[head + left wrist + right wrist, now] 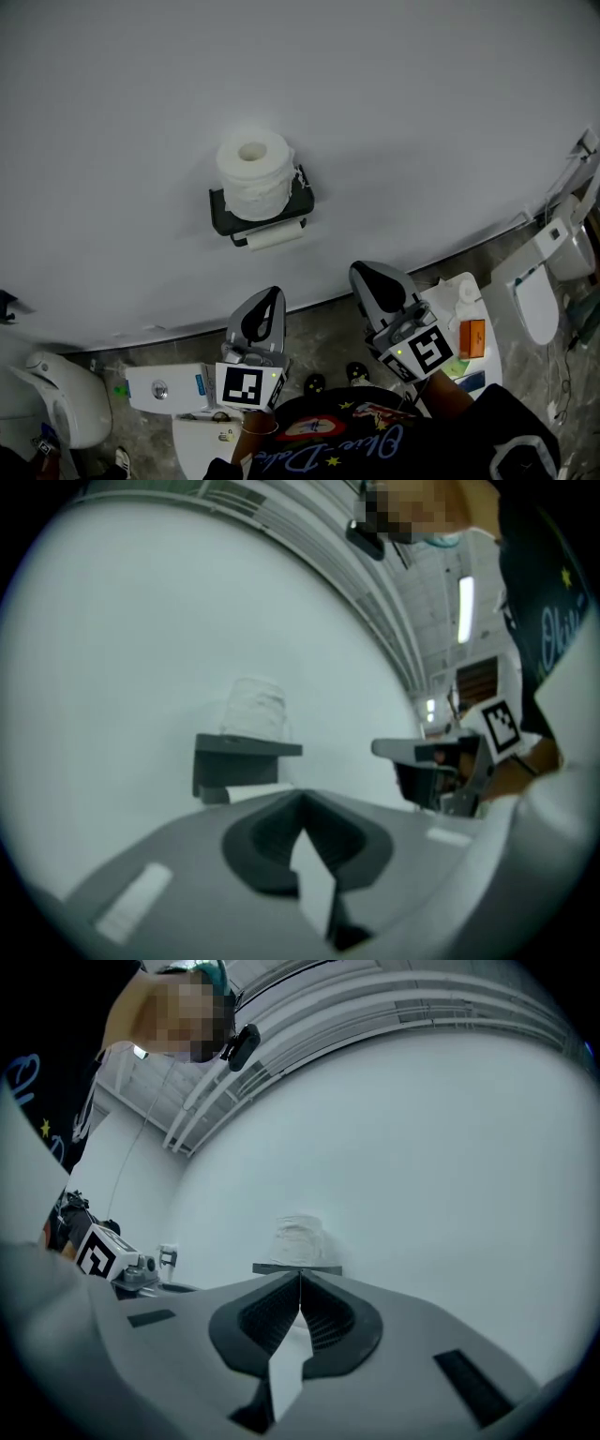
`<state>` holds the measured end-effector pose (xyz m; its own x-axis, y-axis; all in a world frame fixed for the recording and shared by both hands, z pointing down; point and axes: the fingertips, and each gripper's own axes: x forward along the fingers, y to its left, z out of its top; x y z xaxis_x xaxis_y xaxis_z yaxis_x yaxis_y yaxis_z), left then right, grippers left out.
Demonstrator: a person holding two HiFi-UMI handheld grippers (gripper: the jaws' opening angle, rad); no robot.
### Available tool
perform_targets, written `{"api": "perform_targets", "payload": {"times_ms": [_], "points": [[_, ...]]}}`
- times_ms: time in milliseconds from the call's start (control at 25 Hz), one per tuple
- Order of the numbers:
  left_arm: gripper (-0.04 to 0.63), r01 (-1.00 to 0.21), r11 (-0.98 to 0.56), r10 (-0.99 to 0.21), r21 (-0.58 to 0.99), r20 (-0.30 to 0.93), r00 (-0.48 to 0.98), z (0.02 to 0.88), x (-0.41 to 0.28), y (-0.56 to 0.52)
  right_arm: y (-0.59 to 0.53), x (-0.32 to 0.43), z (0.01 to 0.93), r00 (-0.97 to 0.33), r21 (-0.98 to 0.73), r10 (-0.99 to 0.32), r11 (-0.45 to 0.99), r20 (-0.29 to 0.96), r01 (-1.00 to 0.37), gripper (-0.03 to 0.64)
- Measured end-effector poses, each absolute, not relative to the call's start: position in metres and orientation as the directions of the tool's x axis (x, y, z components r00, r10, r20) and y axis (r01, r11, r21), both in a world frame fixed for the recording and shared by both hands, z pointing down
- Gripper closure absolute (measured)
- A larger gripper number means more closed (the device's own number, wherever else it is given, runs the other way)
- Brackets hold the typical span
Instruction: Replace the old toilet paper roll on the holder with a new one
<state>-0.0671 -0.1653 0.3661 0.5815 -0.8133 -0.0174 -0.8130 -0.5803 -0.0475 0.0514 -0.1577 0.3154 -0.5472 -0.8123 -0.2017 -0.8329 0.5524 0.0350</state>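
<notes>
A dark wall holder (221, 212) has a full white toilet paper roll (253, 172) standing upright on its shelf. Below the shelf a thin, pale old roll (275, 237) sits on the spindle. My left gripper (273, 292) is shut and empty, a little below and in front of the holder. My right gripper (362, 270) is also shut and empty, to the holder's lower right. In the left gripper view the holder (246, 757) and the roll (255, 708) lie ahead of the shut left gripper (302, 797). The right gripper view shows the roll (300, 1238) just beyond the right gripper (300, 1275).
A bare white wall fills most of the head view. Toilets stand at the lower left (56, 405) and at the right (539, 292). A white stand (490, 349) with an orange pack (472, 337) is beside my right hand. A white box (169, 386) lies on the marble floor.
</notes>
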Motion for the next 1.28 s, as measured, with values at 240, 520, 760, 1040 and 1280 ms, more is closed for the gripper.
{"api": "perform_targets", "payload": {"times_ms": [240,520,760,1040,1280], "points": [[0.511,-0.668,-0.506,-0.839,0.545,-0.133,0.527,0.401,-0.070,-0.208,-0.165,0.065,0.318,-0.562,0.017,-0.805,0.569,-0.192,-0.822,0.603],[0.354,-0.373,-0.467,-0.840,0.802,-0.270,0.470,0.411,-0.072,-0.259,-0.170,0.091,0.320,-0.526,0.003,-0.833,0.534,-0.172,-0.845,0.603],[0.342,-0.271,-0.519,-0.823,0.810,-0.389,0.414,0.383,-0.073,-0.284,-0.177,0.109,0.319,-0.499,0.013,-0.849,0.505,-0.173,-0.863,0.603],[0.422,-0.254,-0.530,-0.819,0.809,-0.410,0.401,0.378,-0.071,-0.293,-0.181,0.124,0.324,-0.466,-0.005,-0.870,0.472,-0.161,-0.881,0.603],[0.422,-0.221,-0.549,-0.785,0.806,-0.405,0.469,0.383,-0.037,-0.298,-0.179,0.144,0.328,-0.420,-0.020,-0.894,0.428,-0.159,-0.904,0.603]]}}
